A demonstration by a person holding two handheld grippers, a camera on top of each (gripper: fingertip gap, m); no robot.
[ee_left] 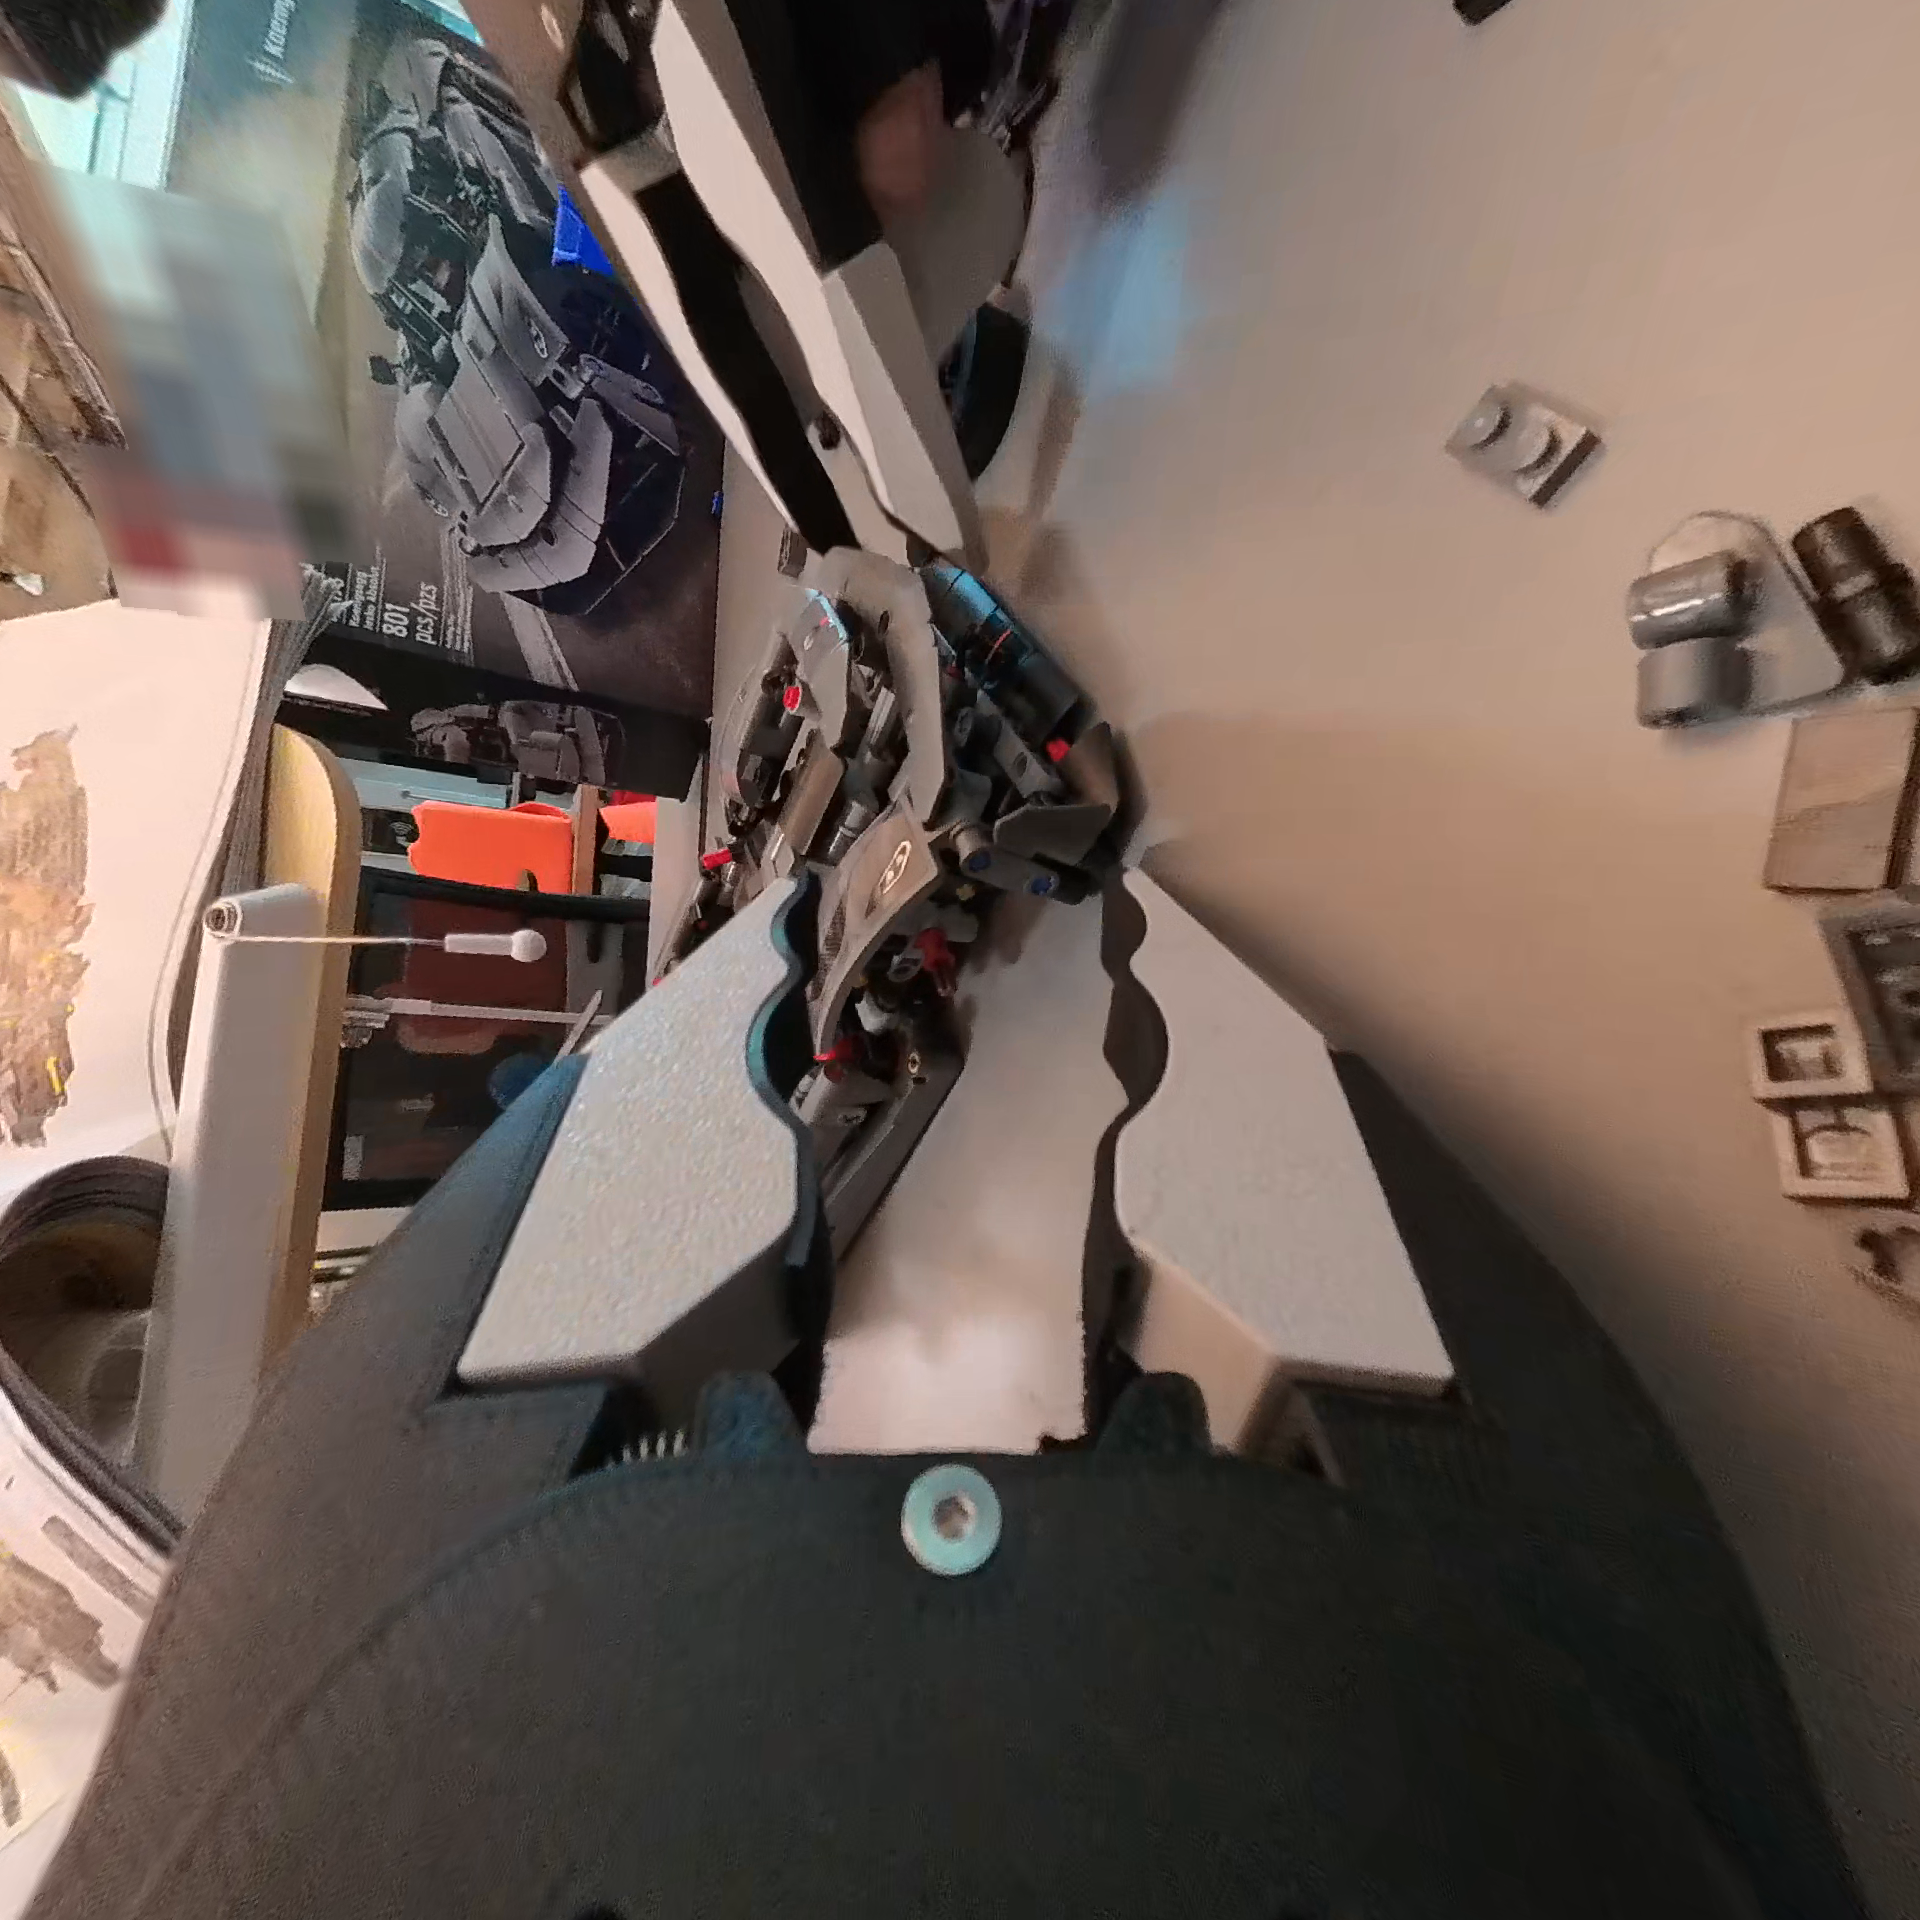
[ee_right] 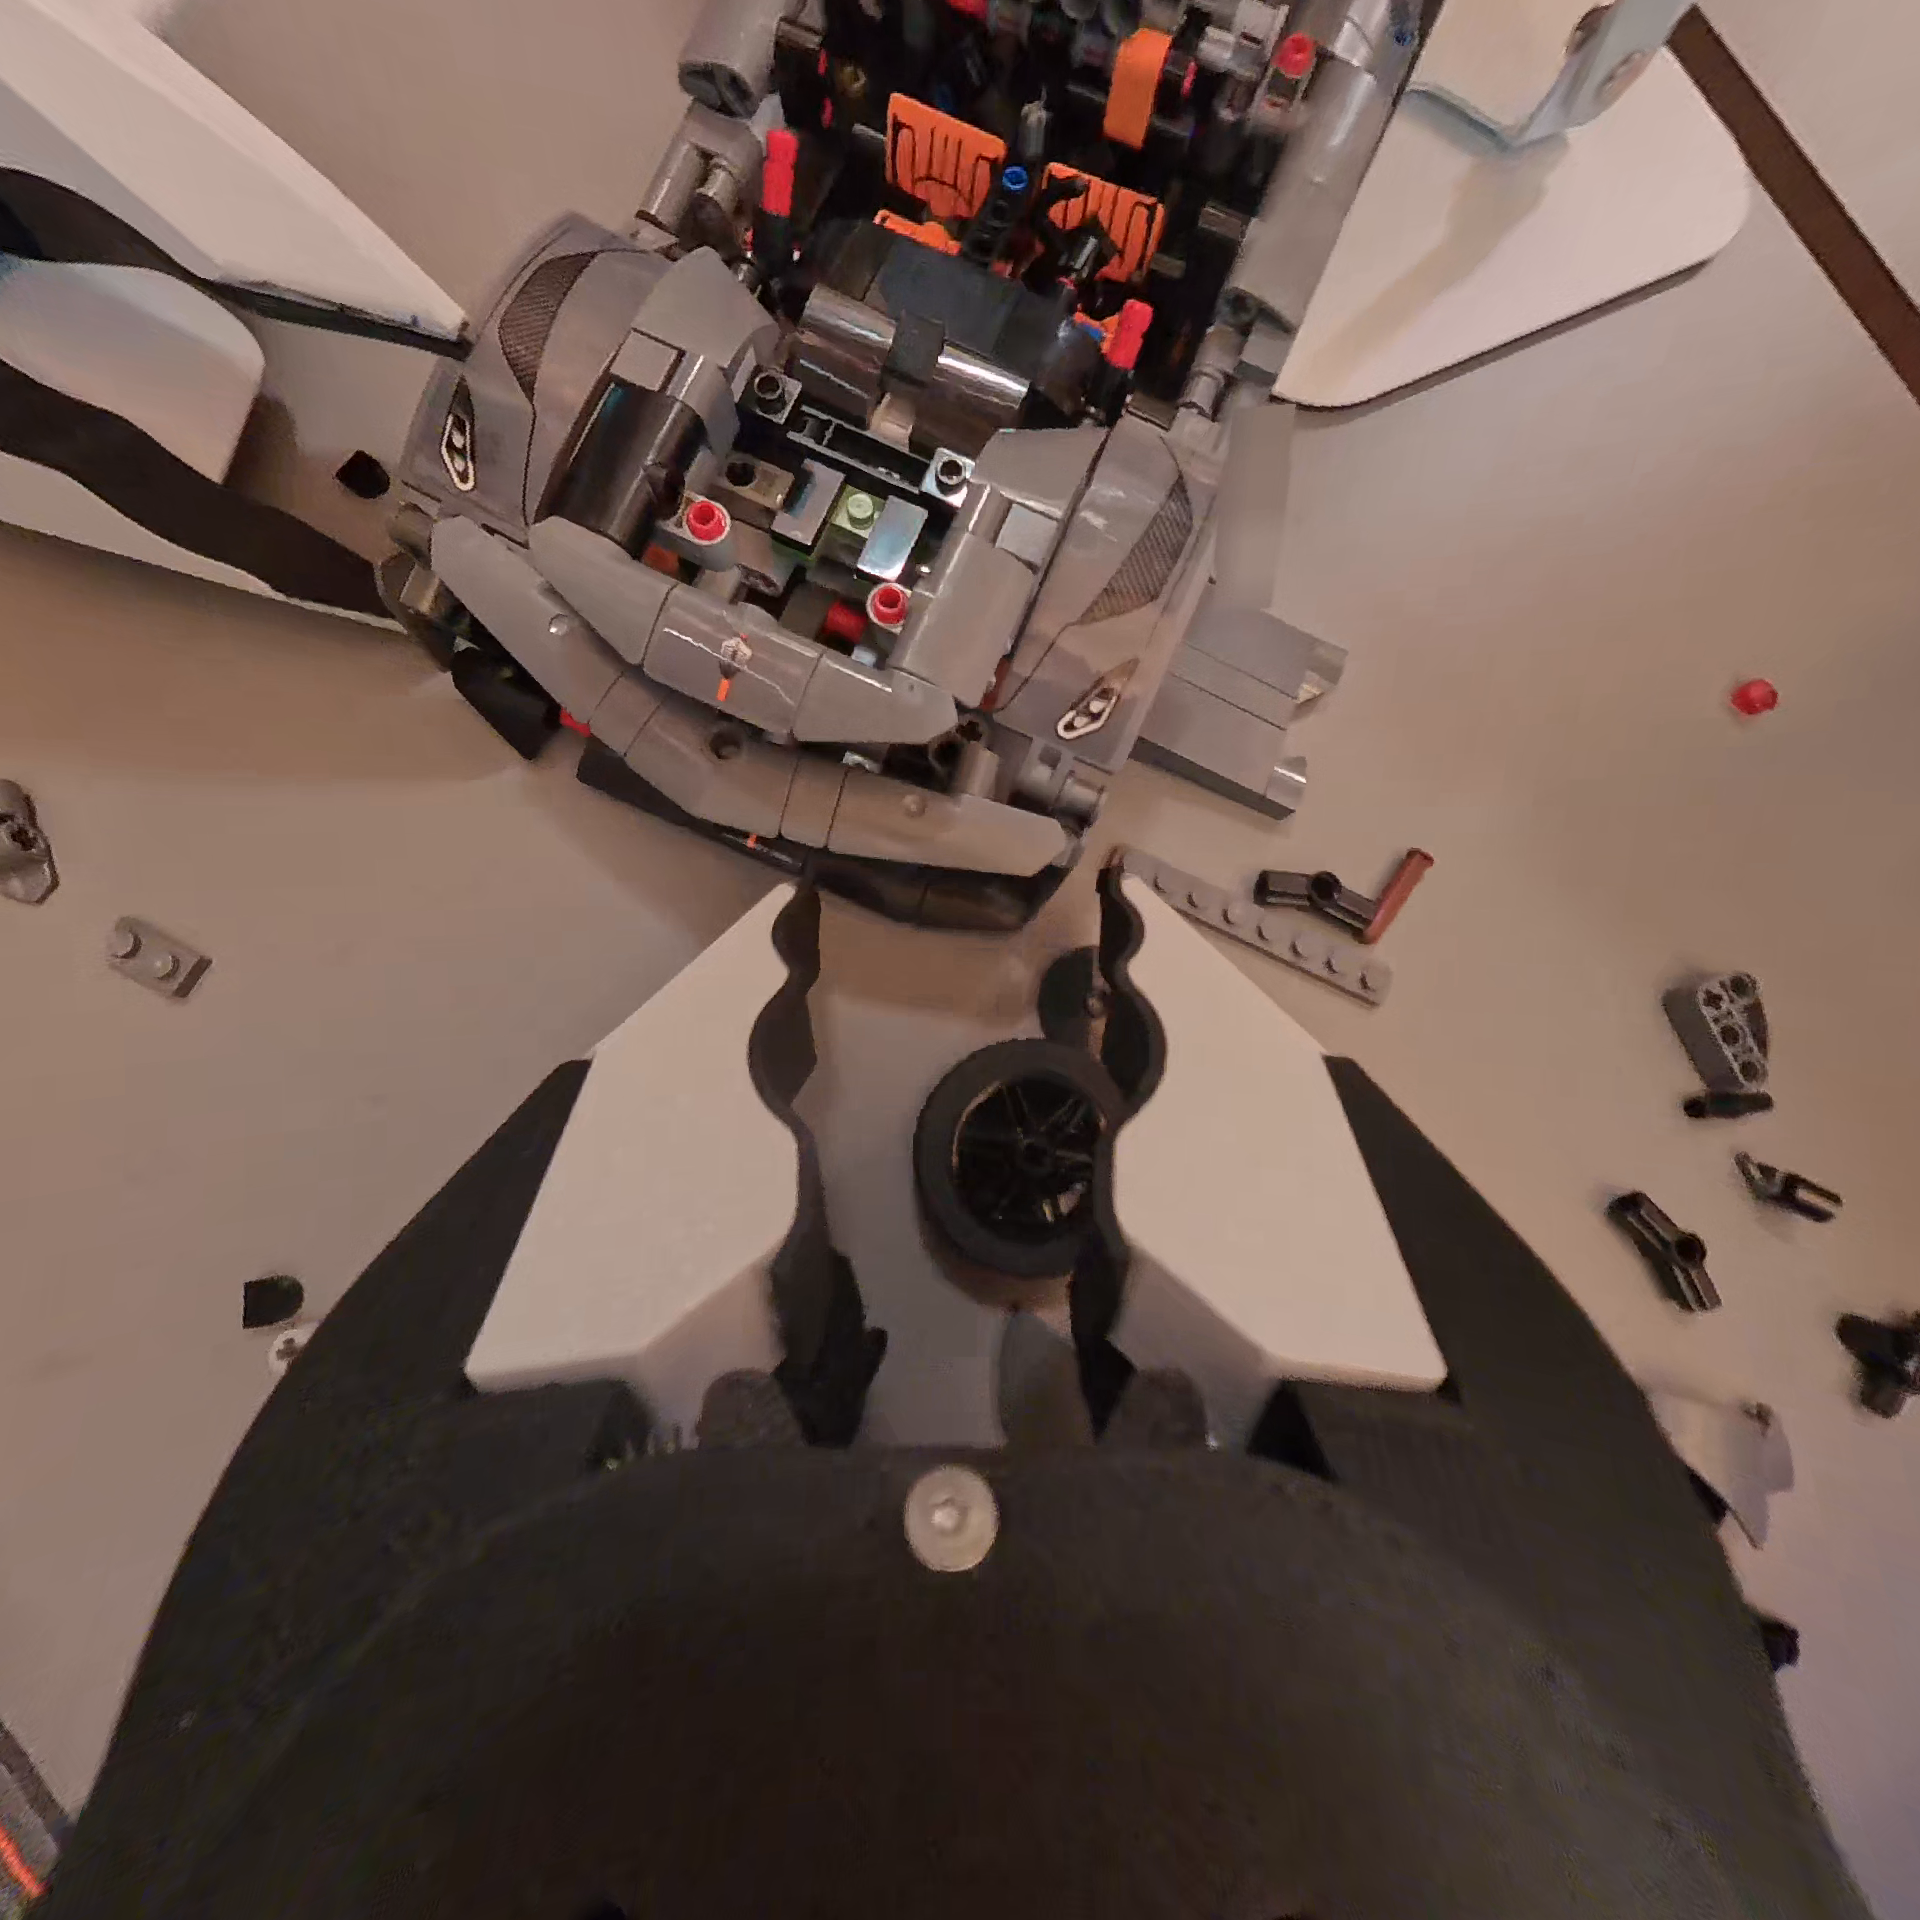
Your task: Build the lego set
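- Partly, the grey car model (ee_right: 821, 582) is cut off: in the right wrist view its far end runs out of the top edge, so only the nose and the orange seats are seen.
- It is stood on the pale surface (ee_right: 364, 1039), just ahead of the right tool (ee_right: 956, 883).
- The right tool is seen with its jaws spread apart and nothing clamped; one black wheel (ee_right: 1023, 1158) is lying on the surface between the two fingers, close to the right-hand finger, and whether it is touched cannot be told.
- The left tool (ee_left: 961, 894) is likewise held wide, with its left finger laid against the model's side; nothing is pinched between the jaws.
- In the left wrist view the model is largely hidden by both tools, and the picture is smeared.
- One set box (ee_left: 499, 416) is stood behind, partly covered.
- Loose pieces are counted in the right wrist view: one red stud (ee_right: 1754, 697), one long grey plate (ee_right: 1268, 930), one brown pin (ee_right: 1397, 896); several black connectors at the right edge are too blurred to count surely.
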